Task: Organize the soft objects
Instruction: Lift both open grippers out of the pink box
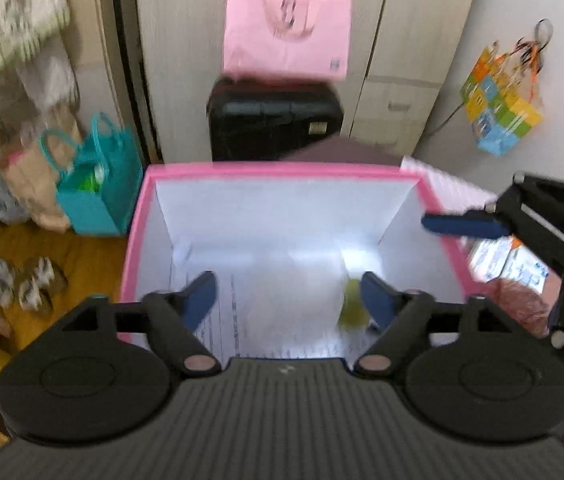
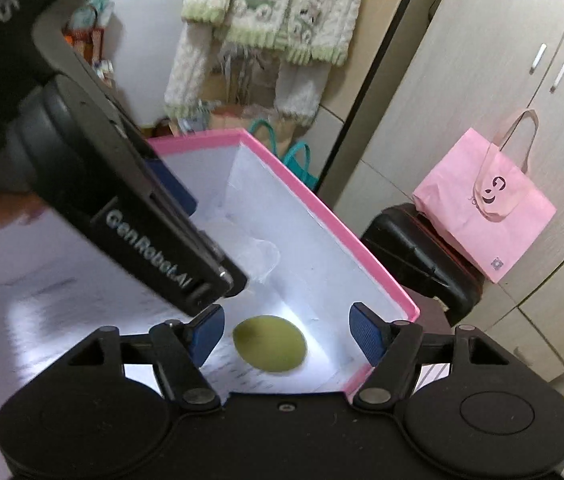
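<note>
A pink-rimmed box (image 1: 218, 169) with a white paper lining stands open below both grippers; it also shows in the right wrist view (image 2: 346, 236). A soft yellow-green ball (image 2: 269, 343) lies on the box floor, and it shows partly behind a fingertip in the left wrist view (image 1: 351, 309). My left gripper (image 1: 288, 300) is open and empty over the box. My right gripper (image 2: 286, 338) is open and empty above the ball, with the ball between its fingers in view. The right gripper's blue finger (image 1: 464, 225) reaches over the box's right rim.
A black suitcase (image 1: 274, 120) with a pink tote bag (image 1: 288, 30) stands behind the box. A teal bag (image 1: 96, 184) and paper bags sit at left. A colourful bag (image 1: 502, 108) hangs at right. Clear plastic (image 2: 258, 256) lies inside the box.
</note>
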The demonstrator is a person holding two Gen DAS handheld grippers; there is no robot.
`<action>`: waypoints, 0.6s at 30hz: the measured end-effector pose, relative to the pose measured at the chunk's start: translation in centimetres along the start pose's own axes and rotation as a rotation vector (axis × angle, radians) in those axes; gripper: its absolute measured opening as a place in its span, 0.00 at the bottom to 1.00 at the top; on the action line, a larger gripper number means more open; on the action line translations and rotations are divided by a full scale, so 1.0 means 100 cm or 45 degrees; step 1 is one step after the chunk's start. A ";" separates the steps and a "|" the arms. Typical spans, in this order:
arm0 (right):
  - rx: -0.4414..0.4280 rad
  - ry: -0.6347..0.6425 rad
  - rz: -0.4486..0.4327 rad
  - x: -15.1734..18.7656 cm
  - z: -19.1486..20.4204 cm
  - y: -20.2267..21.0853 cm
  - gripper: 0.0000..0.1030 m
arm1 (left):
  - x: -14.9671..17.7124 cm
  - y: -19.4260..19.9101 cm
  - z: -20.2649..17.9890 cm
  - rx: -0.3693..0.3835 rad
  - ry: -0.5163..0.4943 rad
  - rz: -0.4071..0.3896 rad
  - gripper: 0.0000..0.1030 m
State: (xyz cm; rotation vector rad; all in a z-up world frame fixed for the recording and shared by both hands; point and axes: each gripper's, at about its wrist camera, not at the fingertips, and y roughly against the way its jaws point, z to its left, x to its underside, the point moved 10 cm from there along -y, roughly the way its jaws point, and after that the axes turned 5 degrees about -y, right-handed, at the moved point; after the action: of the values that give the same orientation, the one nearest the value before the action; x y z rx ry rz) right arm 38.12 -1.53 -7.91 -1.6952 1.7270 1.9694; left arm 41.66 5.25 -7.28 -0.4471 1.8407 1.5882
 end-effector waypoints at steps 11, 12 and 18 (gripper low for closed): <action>-0.147 -0.303 -0.127 0.028 0.012 0.108 0.75 | 0.014 0.110 -0.041 0.085 -0.183 -0.175 0.80; -0.161 -0.330 -0.130 0.033 0.011 0.117 0.76 | 0.018 0.121 -0.047 0.087 -0.203 -0.190 0.80; -0.201 -0.442 -0.121 0.065 0.014 0.168 0.76 | 0.051 0.167 -0.084 0.223 -0.301 -0.174 0.80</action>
State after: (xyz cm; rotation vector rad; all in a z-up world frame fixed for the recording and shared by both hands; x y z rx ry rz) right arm 24.17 -10.82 -1.16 -1.3380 1.3830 2.2424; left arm 25.20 1.39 2.10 -0.2860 1.7122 1.3151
